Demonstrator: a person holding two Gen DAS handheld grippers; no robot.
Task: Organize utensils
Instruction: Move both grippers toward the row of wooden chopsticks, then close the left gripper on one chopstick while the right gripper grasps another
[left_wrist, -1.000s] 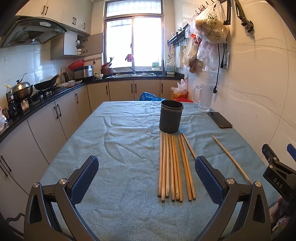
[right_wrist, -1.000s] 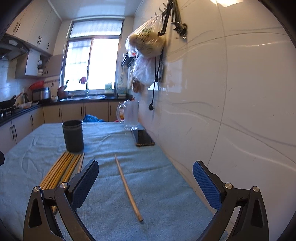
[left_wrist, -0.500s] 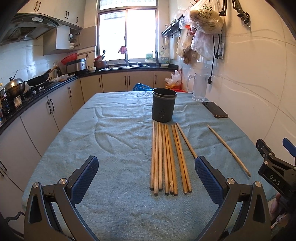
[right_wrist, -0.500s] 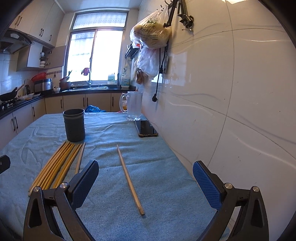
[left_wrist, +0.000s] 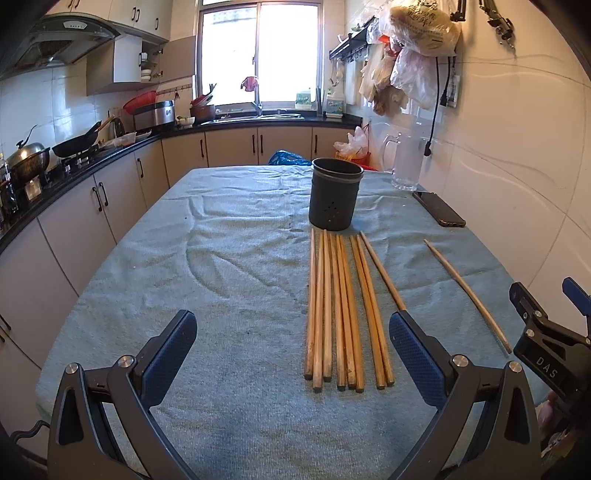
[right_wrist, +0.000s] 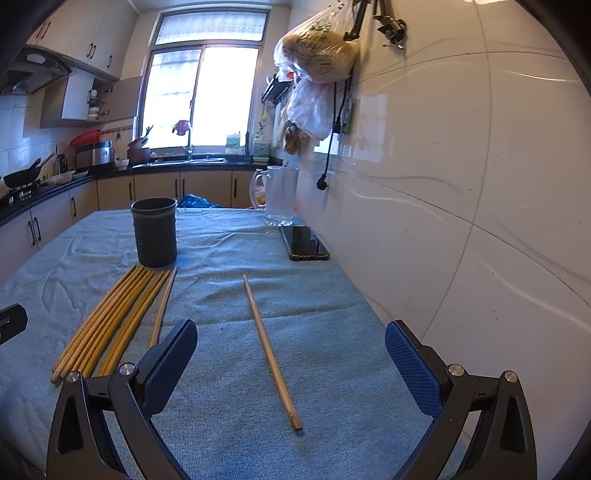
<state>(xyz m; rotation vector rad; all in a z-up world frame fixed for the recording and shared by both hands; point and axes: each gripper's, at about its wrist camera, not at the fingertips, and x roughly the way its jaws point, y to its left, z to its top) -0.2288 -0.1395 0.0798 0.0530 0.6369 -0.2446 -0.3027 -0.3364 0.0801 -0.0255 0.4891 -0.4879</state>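
Several wooden chopsticks (left_wrist: 343, 310) lie side by side on the blue-green tablecloth (left_wrist: 229, 258), pointing at a dark perforated utensil holder (left_wrist: 335, 193) that stands upright behind them. One single chopstick (left_wrist: 467, 293) lies apart to the right. My left gripper (left_wrist: 291, 354) is open and empty above the near ends of the bundle. My right gripper (right_wrist: 290, 362) is open and empty over the single chopstick (right_wrist: 271, 352). The bundle (right_wrist: 110, 321) and holder (right_wrist: 154, 232) lie to its left.
A black phone (left_wrist: 438, 208) and a glass pitcher (left_wrist: 405, 161) sit at the table's right, by the tiled wall. Plastic bags (left_wrist: 421, 26) hang above. Kitchen counters with a stove and pans (left_wrist: 74, 146) run along the left and back.
Both grippers have tilted and shifted slightly, so the table and chopsticks sit a little differently in view. Nothing on the table has moved. Both grippers stay open.
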